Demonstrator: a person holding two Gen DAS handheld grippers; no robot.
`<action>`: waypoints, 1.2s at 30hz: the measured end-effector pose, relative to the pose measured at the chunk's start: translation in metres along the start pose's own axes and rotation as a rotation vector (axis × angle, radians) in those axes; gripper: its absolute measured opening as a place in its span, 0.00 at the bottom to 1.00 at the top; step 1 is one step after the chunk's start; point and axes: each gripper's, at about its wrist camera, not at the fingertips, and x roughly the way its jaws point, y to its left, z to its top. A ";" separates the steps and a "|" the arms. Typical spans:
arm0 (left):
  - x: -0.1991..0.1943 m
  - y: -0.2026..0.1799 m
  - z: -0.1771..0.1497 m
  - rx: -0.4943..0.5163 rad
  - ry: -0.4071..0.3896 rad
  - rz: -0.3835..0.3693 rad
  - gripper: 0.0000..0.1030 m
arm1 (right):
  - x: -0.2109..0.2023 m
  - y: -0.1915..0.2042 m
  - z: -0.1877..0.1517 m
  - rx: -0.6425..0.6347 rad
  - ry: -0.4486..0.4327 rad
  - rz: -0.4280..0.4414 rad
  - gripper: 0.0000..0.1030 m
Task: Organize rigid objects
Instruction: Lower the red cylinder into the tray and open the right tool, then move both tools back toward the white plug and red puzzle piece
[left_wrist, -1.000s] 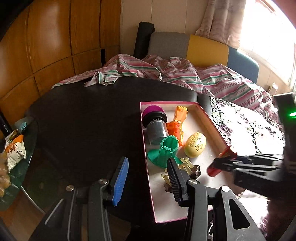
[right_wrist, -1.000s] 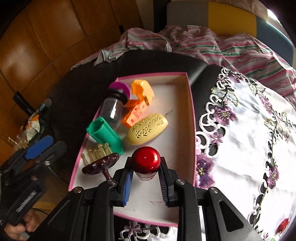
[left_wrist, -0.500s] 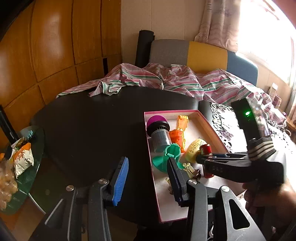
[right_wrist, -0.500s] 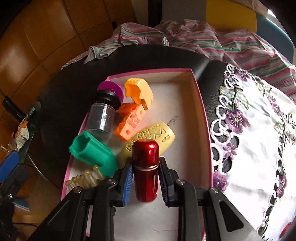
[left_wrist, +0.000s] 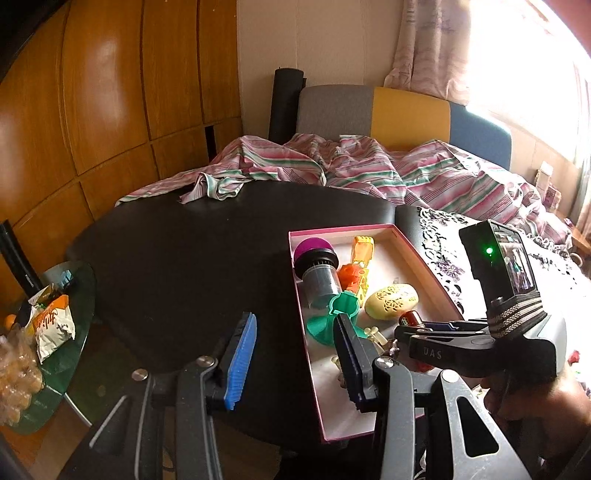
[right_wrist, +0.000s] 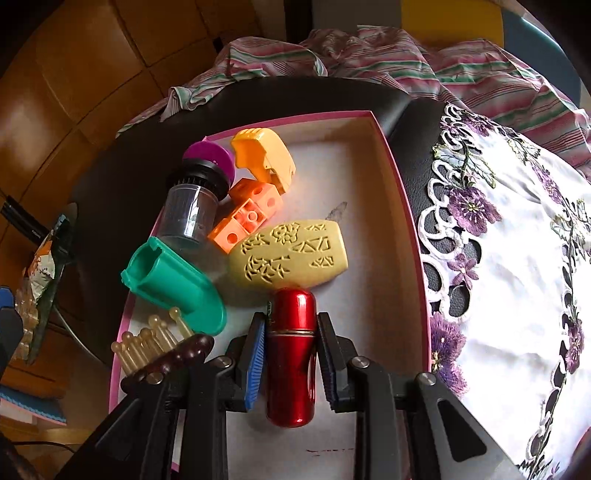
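Your right gripper (right_wrist: 291, 350) pinches the glossy red metal capsule (right_wrist: 291, 354) inside the pink-rimmed cardboard box (right_wrist: 402, 206).
Your left gripper (left_wrist: 293, 354) hovers, jaws spread.

Home, prob. a living rm: wood-panel wall (left_wrist: 110, 92), striped bedsheet (left_wrist: 369, 173), curtain (left_wrist: 432, 48) by window, embroidered cloth (right_wrist: 517, 258) on black counter (left_wrist: 192, 258).

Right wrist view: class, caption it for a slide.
Right gripper holds a red bottle low over the pink box of toys.
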 end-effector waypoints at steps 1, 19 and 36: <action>0.000 0.000 0.000 0.002 0.000 0.000 0.43 | 0.000 0.000 0.000 0.001 0.000 0.000 0.25; -0.002 -0.005 -0.003 0.014 0.011 -0.006 0.45 | -0.024 -0.005 -0.012 0.023 -0.046 -0.019 0.30; -0.002 -0.015 -0.005 0.046 0.018 -0.020 0.49 | -0.066 -0.015 -0.024 0.026 -0.136 -0.054 0.31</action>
